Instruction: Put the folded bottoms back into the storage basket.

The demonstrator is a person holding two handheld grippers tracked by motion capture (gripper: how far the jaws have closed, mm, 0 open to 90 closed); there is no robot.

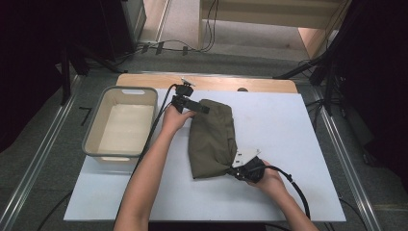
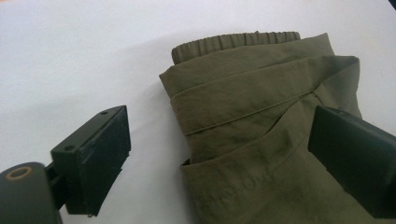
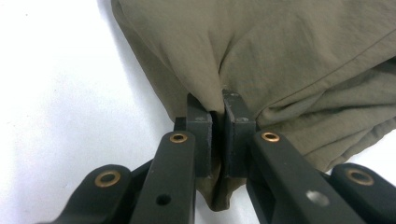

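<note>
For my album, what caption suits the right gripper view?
The right gripper, jaws shut, pinches a fold of the olive-green garment lying on the white table.

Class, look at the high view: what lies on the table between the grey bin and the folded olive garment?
The person's left forearm and left tongs, with cable, cross white table between grey bin and olive garment.

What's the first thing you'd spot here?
The folded olive trousers in the middle of the white table. The right gripper pinches their near corner, while the left gripper sits open at the far end. A pale tub stands to the left.
</note>
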